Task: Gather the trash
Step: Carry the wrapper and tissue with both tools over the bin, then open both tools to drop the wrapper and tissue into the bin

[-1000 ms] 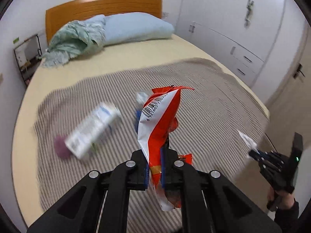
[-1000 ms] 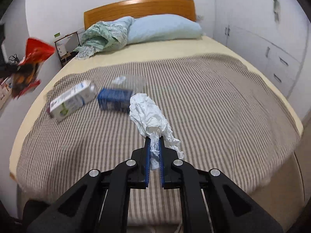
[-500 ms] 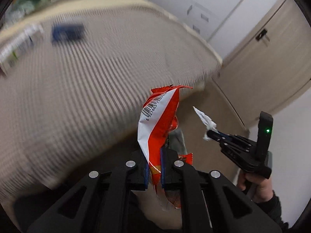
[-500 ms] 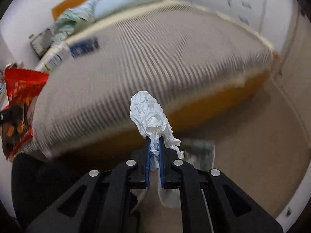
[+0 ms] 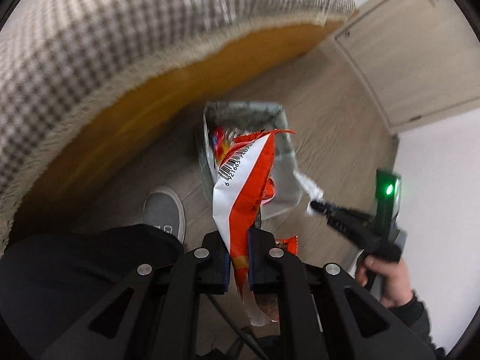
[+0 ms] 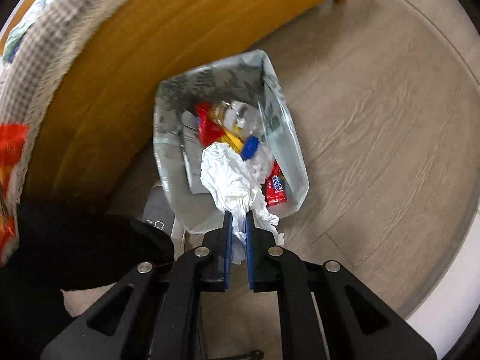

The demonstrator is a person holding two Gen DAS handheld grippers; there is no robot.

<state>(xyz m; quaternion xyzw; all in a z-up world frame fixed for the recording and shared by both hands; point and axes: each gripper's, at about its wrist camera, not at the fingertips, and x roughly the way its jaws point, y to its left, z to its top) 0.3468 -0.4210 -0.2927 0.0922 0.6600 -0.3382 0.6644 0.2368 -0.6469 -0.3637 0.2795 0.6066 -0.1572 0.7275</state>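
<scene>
- Even, soft indoor light in both views; no hard shadows on the wooden floor [image 6: 375, 138].
- Motion blur smears the striped bed cover [image 5: 105, 36] and the trash bin [image 6: 228, 126].
- Each black claw frame stays sharp.
- Fisheye bending curves the edges, with dark vignette corners.
- A green indicator lamp [image 5: 389, 189] glows brightly.

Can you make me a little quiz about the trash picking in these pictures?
1. True or false: the left gripper is shut on a red snack wrapper.
2. What does the right gripper hold? A) a bottle B) a crumpled white tissue C) nothing
3. Where does the trash bin stand?

Key:
1. True
2. B
3. On the wooden floor, beside the bed, already holding trash.
</scene>
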